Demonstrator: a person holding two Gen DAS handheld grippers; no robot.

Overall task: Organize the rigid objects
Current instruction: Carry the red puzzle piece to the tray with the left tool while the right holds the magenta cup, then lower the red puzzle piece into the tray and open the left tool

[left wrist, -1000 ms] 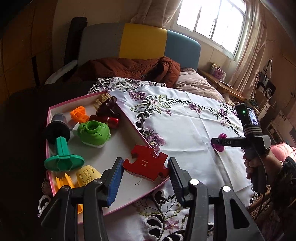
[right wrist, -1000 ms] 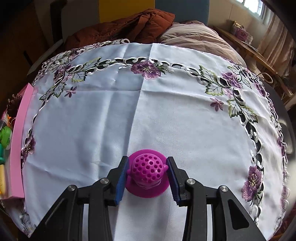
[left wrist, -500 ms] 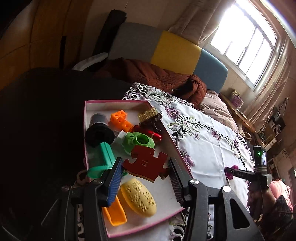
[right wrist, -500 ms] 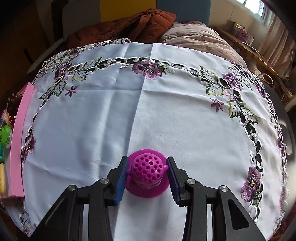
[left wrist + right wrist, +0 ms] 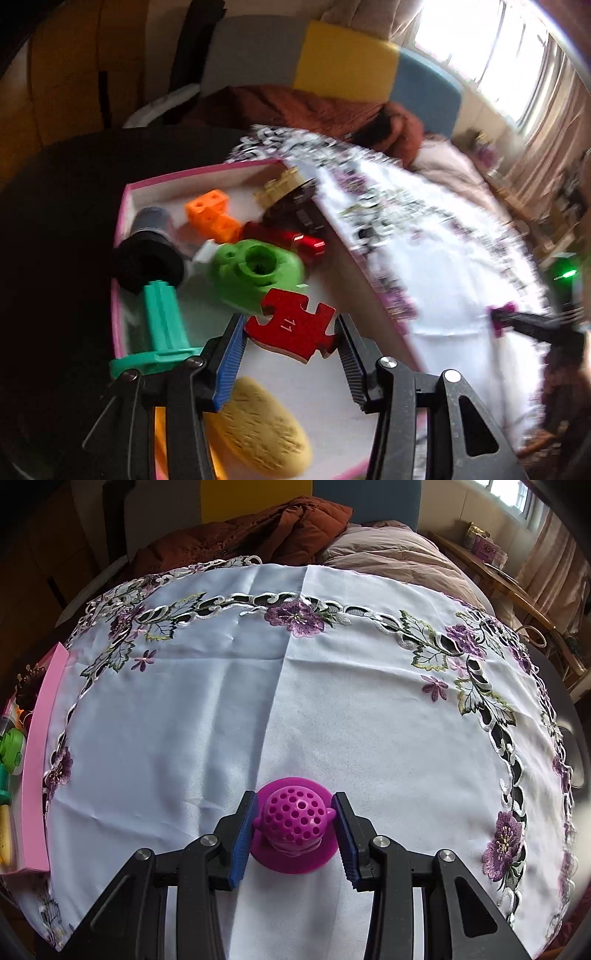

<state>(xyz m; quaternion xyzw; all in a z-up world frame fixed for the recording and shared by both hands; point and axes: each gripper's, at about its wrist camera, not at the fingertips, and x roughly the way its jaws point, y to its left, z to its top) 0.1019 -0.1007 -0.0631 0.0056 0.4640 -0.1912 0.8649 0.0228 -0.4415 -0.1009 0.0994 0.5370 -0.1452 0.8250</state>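
Left wrist view: left gripper clamped on red puzzle piece marked 11, held above pink tray, not yet set down.
Tray contents: green block, orange brick, teal peg, black cap, red cylinder, yellow oval already in.
Blur: frame smeared; dark item at tray's far corner unreadable.
Right wrist view: right gripper closed against magenta perforated ball piece, base on white tablecloth over counter.
Progress: most sorted; puzzle piece and magenta piece left, I judge.
Hidden: tray only an edge at left; whether magenta base is lifted, cannot tell.
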